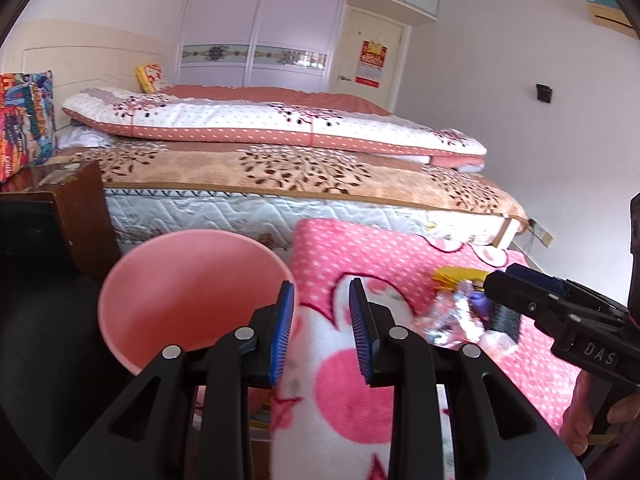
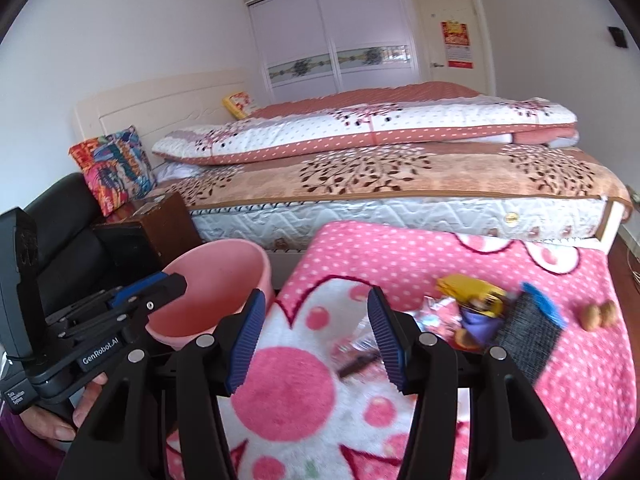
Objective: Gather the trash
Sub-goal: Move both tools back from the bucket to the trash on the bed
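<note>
Looking over the pink blanket (image 2: 440,248): the trash sits in a small heap toward its right side, and the pink bucket (image 1: 188,292) stands at the blanket's left edge, near the bed.

Heap contents: a crinkly clear wrapper (image 2: 436,312), a yellow packet (image 2: 472,292), a purple scrap (image 2: 478,322), a small dark stick-like piece (image 2: 358,364) nearer the middle. Two brown nuts (image 2: 600,314) lie further right, apart from the heap.

Handling, as judged: the wrappers are light, thin, soft and slick; they will crumple and may slide off ribbed pads. Best to pinch a bunched fold, not a flat edge. The plush blanket may snag with them.

Left gripper (image 1: 322,332): jaws apart, nothing between them, over the bucket's near rim. Right gripper (image 2: 316,336): jaws apart, empty, over the blanket left of the heap.

Unclear: motion blur smears the heap, so piece count and overlaps cannot be told. A dark mesh flap with a blue edge (image 2: 528,332) covers its right part. The bucket's bottom is hidden.
</note>
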Motion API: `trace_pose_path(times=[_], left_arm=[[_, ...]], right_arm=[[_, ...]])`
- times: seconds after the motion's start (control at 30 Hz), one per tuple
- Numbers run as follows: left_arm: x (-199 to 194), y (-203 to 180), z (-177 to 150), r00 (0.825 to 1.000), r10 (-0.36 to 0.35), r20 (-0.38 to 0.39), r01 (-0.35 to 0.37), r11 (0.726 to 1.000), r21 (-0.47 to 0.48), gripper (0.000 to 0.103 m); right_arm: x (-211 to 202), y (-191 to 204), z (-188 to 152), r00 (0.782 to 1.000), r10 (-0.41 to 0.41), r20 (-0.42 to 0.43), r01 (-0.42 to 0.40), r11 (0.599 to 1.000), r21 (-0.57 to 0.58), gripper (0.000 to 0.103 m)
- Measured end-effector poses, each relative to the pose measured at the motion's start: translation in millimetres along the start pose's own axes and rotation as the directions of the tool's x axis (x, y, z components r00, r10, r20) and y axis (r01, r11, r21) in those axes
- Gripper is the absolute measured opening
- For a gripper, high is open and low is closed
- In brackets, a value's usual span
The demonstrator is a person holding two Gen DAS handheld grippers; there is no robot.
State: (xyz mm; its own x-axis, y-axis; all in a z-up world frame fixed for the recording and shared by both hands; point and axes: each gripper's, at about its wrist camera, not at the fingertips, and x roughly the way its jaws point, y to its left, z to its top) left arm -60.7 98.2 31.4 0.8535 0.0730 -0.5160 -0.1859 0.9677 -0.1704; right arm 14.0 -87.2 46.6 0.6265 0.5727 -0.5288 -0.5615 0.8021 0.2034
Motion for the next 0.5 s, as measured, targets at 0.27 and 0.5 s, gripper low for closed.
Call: trace_pose_path(times=[0.27, 0.5], left_arm=[[-11, -19, -13, 0.999, -0.043, -0.006, 0.043, 0.999, 0.030, 0.028], [-3, -31, -19, 0.994, -0.104, -0.033, 0.106, 0.994, 0.040, 0.028]], right_arm=[[-42, -36, -15, 0.995, -0.090, 0.040, 0.087, 0.994, 0.070, 0.053], [-72, -72, -31, 0.969, -0.240, 0.065, 0.234, 0.969, 0.084, 0.053]])
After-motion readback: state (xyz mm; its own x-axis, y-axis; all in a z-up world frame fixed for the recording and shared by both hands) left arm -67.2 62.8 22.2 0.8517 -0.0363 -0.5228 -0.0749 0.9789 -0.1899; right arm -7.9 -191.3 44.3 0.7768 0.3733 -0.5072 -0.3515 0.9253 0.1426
